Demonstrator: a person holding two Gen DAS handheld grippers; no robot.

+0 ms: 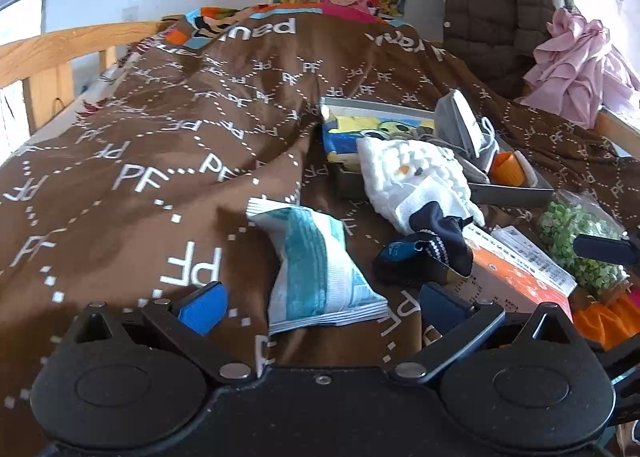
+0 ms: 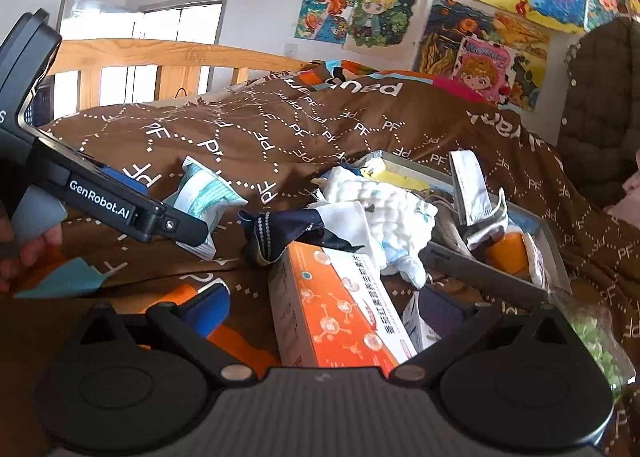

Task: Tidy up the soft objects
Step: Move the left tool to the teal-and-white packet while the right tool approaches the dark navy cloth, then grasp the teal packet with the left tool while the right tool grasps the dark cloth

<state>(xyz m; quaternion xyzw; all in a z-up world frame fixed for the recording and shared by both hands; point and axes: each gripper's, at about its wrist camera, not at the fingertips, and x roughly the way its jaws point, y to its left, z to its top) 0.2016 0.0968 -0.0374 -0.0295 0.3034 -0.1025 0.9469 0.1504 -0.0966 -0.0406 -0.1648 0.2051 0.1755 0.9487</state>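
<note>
A teal-and-white soft packet (image 1: 320, 269) lies on the brown quilt, its near end between the wide-open fingers of my left gripper (image 1: 324, 305). That packet (image 2: 204, 193) shows in the right wrist view behind the left gripper's body. A white bubbly cloth (image 1: 416, 177) drapes over the edge of a grey tray (image 1: 516, 193), with a dark navy sock (image 1: 436, 241) just below it. My right gripper (image 2: 324, 309) is open, and an orange box (image 2: 340, 309) lies between its fingers. The white cloth (image 2: 384, 201) and navy sock (image 2: 288, 229) lie just beyond the box.
The tray (image 2: 480, 273) holds a face mask (image 2: 468, 185), an orange piece and a picture book. A bag of green bits (image 1: 576, 245) lies at the right. A brown jacket (image 1: 496, 9) and pink cloth (image 1: 576, 69) sit at the back right. A wooden bed rail (image 2: 168, 53) stands behind.
</note>
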